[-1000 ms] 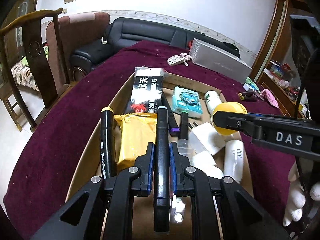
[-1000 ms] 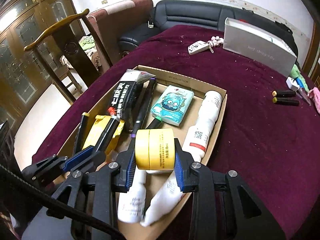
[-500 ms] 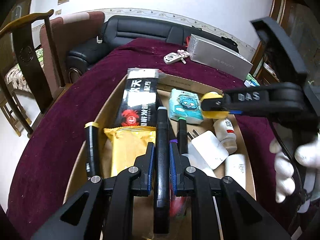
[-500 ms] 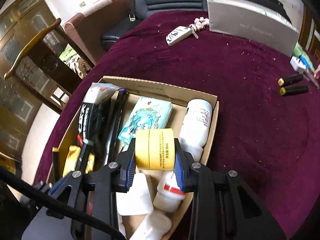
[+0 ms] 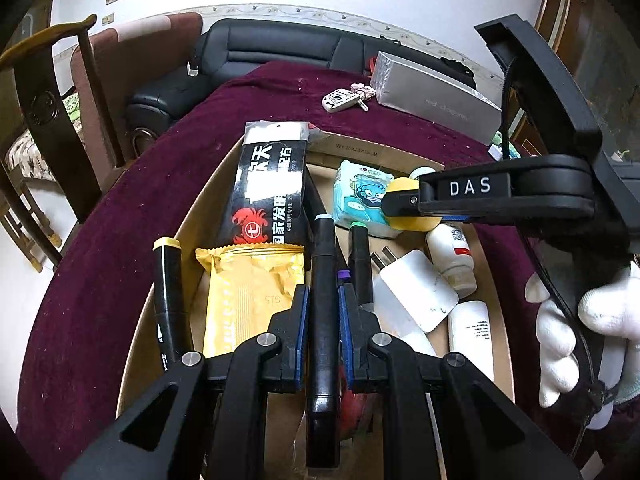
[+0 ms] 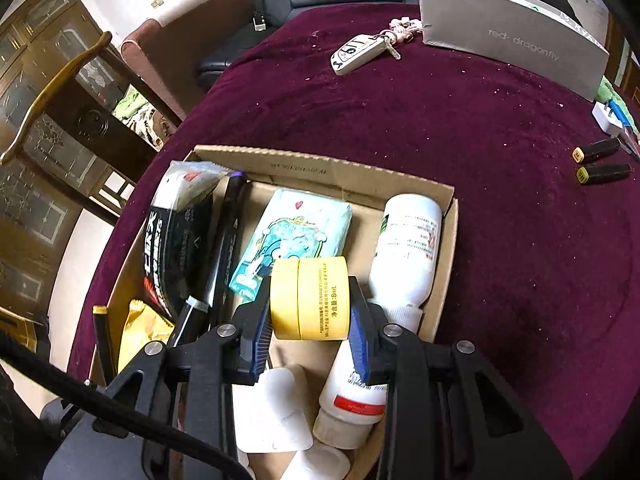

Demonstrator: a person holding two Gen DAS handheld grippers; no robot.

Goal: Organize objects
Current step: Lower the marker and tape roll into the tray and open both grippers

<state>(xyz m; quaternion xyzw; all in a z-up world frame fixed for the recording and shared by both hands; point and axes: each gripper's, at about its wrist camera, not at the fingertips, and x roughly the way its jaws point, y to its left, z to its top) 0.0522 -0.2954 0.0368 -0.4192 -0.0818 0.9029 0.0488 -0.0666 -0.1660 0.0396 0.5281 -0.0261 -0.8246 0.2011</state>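
My left gripper [image 5: 324, 308] is shut on a black marker [image 5: 323, 264] with a pale blue end, which it holds lengthwise over the near part of the cardboard box [image 5: 360, 152]. My right gripper [image 6: 310, 320] is shut on a small yellow jar [image 6: 310, 298], hanging above the box's [image 6: 320, 168] right half between a blue tissue pack [image 6: 296, 236] and a white bottle [image 6: 408, 240]. In the left wrist view the right gripper [image 5: 404, 208] comes in from the right with the jar [image 5: 416, 224], held by a white-gloved hand [image 5: 580, 320].
In the box lie a black crab-print packet [image 5: 272, 200], a gold packet [image 5: 248, 292], a yellow-capped marker [image 5: 168, 288], a green-capped marker [image 5: 358, 256], a white charger [image 5: 416, 292] and white bottles [image 5: 452, 260]. On the maroon cloth: key fob [image 6: 360, 52], grey box [image 6: 512, 44], two markers [image 6: 600, 164].
The right gripper has carried the yellow jar down and toward the far right part of the box, rolling a little. The left gripper and its marker have stayed almost still.
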